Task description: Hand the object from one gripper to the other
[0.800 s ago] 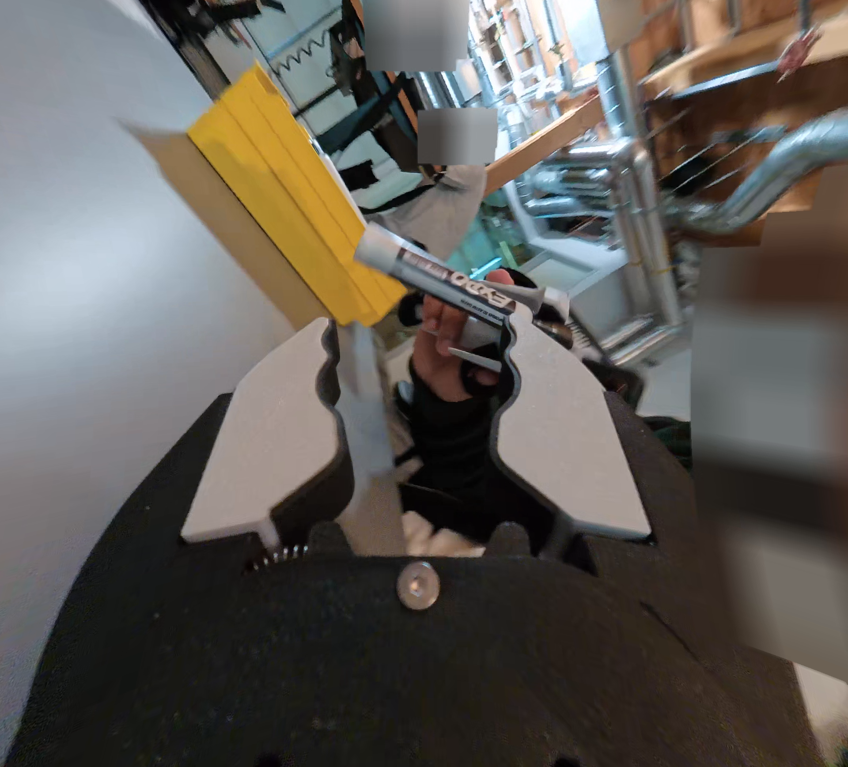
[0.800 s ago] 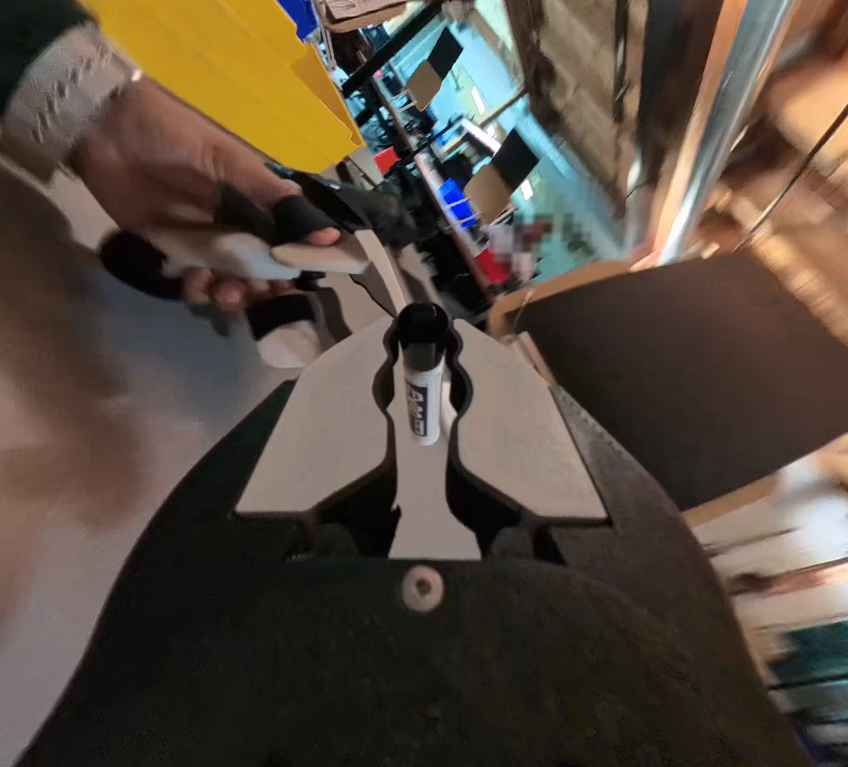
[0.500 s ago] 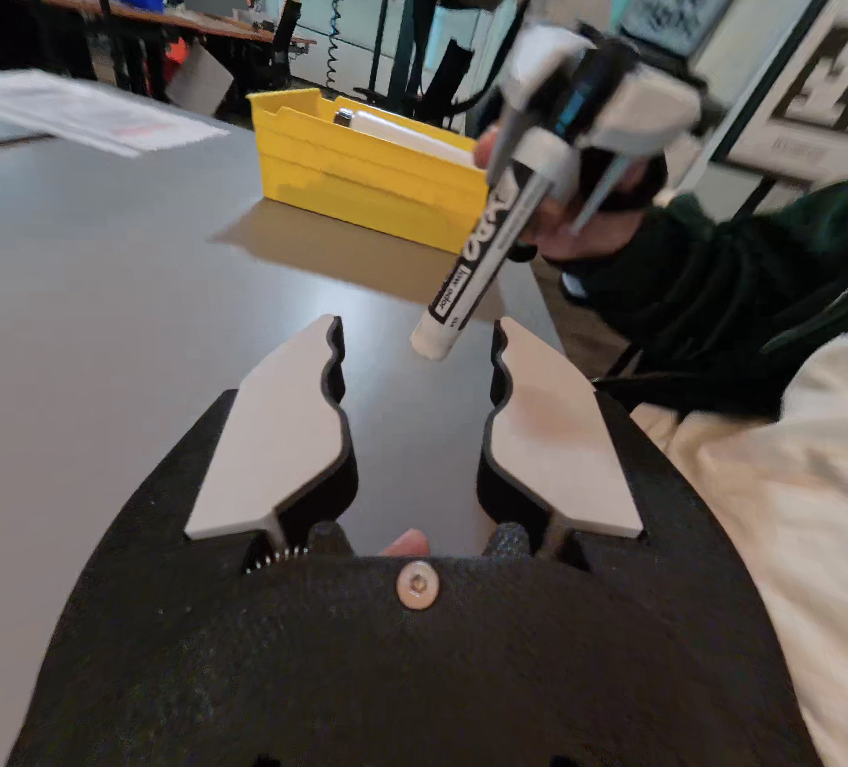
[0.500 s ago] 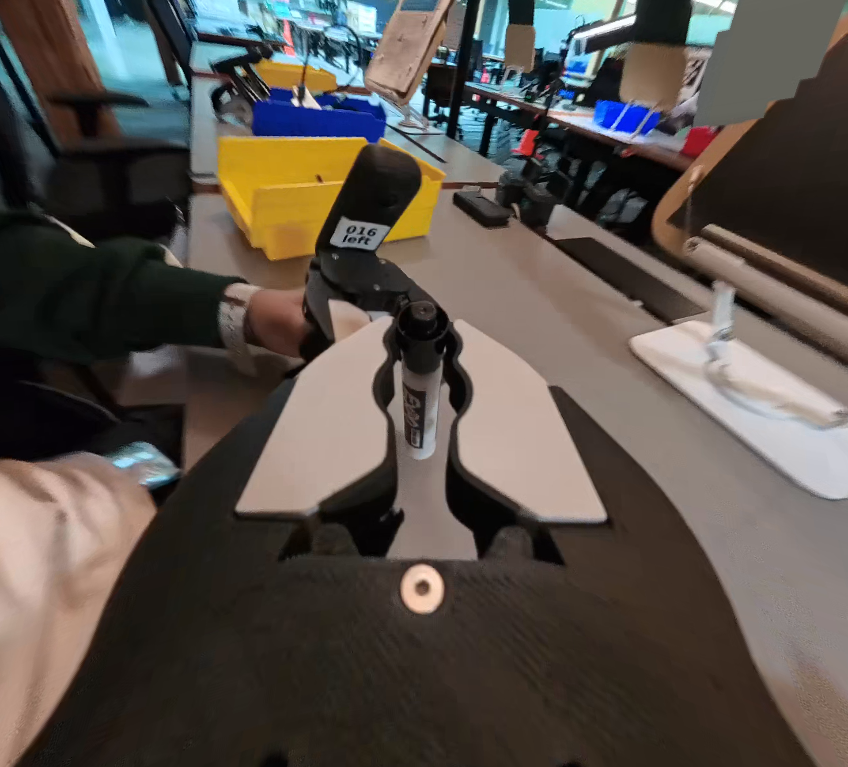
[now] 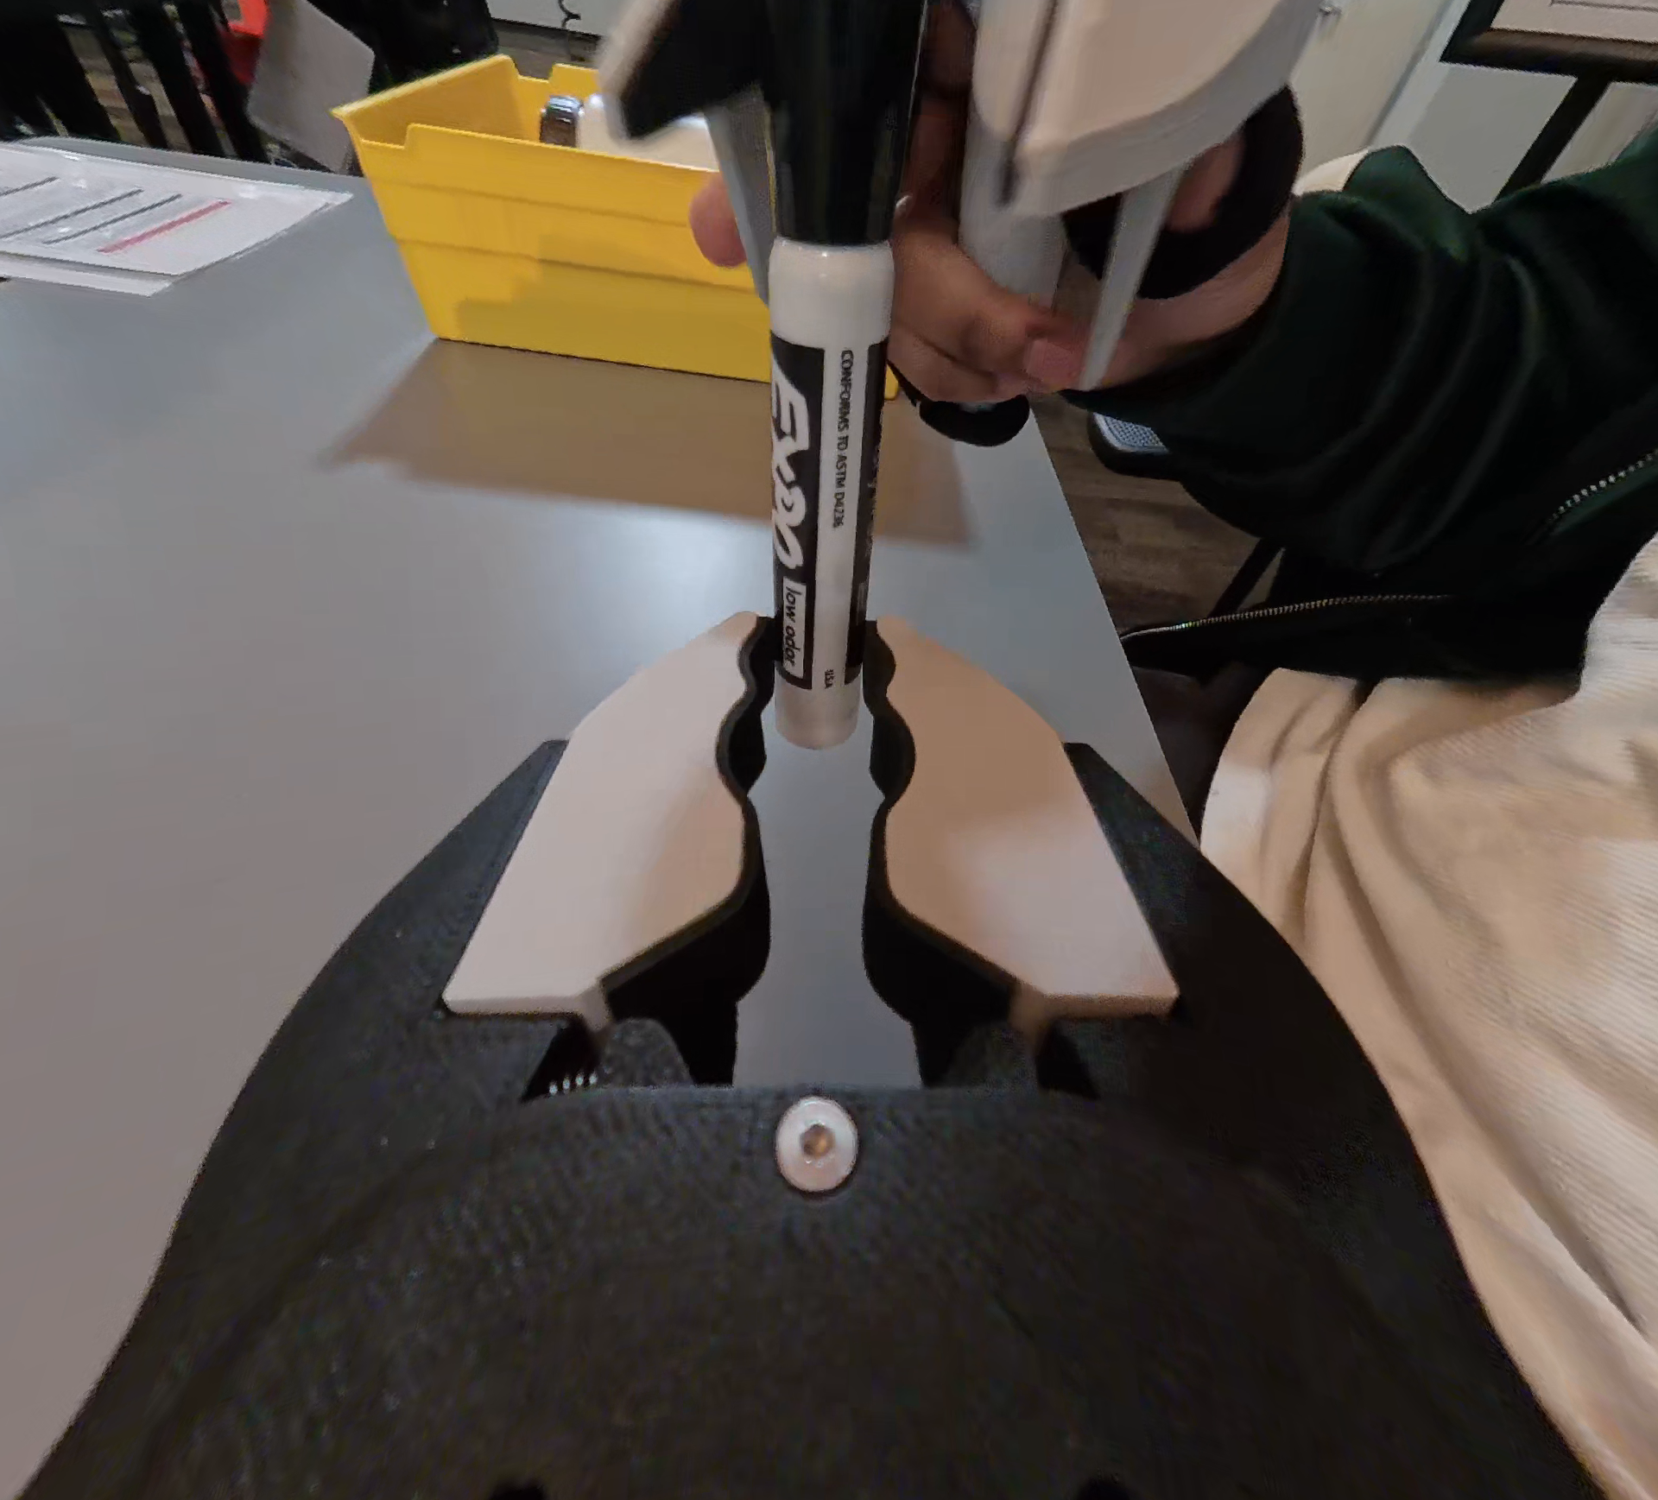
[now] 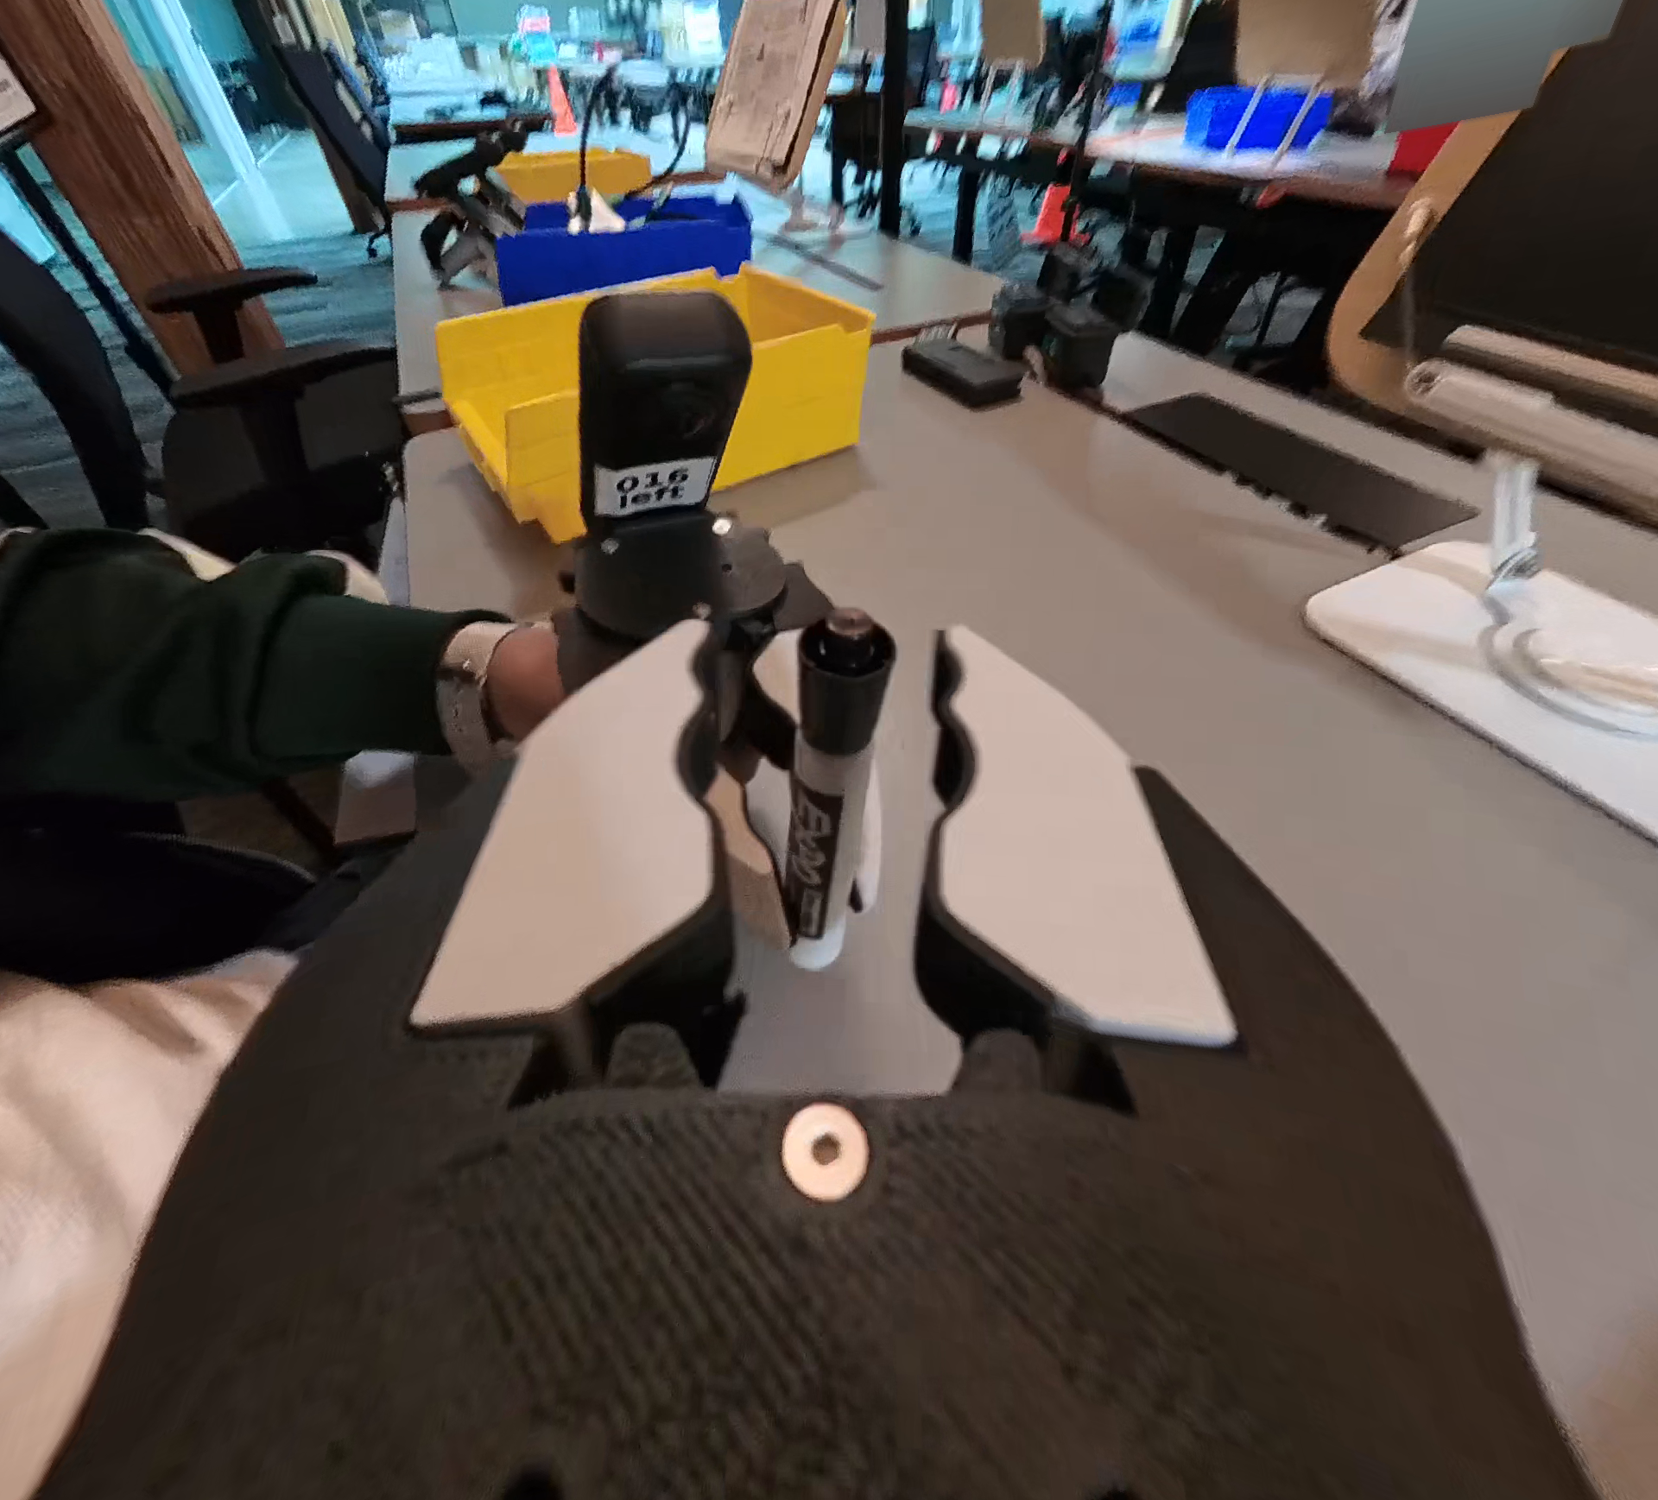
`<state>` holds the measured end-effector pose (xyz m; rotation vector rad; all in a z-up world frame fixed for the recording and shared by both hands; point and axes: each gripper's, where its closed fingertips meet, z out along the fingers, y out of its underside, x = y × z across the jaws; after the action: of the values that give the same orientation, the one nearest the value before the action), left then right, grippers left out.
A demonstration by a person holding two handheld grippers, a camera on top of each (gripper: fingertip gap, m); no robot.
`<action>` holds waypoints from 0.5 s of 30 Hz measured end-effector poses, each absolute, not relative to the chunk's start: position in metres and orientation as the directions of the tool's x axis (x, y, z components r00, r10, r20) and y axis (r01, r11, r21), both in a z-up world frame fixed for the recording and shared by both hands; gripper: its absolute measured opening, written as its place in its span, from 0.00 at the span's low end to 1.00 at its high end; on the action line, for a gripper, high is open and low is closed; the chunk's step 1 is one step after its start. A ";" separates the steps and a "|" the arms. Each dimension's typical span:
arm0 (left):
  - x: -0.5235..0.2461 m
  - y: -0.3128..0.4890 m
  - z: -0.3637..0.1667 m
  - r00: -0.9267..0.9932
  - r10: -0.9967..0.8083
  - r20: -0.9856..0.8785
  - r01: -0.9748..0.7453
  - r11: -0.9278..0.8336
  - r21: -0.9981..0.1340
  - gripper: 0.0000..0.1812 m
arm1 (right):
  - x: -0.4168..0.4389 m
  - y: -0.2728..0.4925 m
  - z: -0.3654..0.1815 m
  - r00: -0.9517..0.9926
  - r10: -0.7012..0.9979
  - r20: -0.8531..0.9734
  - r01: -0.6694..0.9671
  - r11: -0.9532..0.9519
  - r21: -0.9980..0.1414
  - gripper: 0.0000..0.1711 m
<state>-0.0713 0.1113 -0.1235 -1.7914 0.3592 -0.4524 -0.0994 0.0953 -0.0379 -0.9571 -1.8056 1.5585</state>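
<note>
Handover is sitting at the swap point. The left gripper [image 5: 815, 654], white-padded fingers on a black body, is clamping the bottom end of the white-barrelled, black-capped dry-erase marker [image 5: 825, 344], fingers pressed together on the barrel. The marker's long axis is running straight up and away from that gripper, cap end farthest out.

The right gripper [image 6: 821, 726], same white-and-black build, is standing spread apart around the marker's cap end [image 6: 843, 681]; in its own view there are gaps on both sides of the cap, so it looks to have let go, though the left wrist view is blurred there and contact is hard to rule out. Judging from this, the left one is carrying the marker alone.

Next call: the right gripper needs to back straight off along its own finger line, not sideways, or a finger could knock the cap.

Room: grey tabletop [image 5: 269, 560] is lying below and ahead of the left gripper, the yellow plastic bin [image 5: 538, 228] is farther out beyond the marker, the table edge is close on its right. Open air around the right gripper for retreat.
</note>
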 end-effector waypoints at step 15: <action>-0.086 0.104 -0.096 0.884 -0.426 0.193 0.119 -0.195 -0.974 0.10 | -0.101 0.106 -0.037 -0.621 0.778 -0.098 0.033 -0.099 -0.995 0.32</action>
<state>-0.0857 0.1044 -0.0961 -1.7013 0.2373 -0.4992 -0.1008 0.1062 -0.0366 -0.8910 -1.6330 1.7752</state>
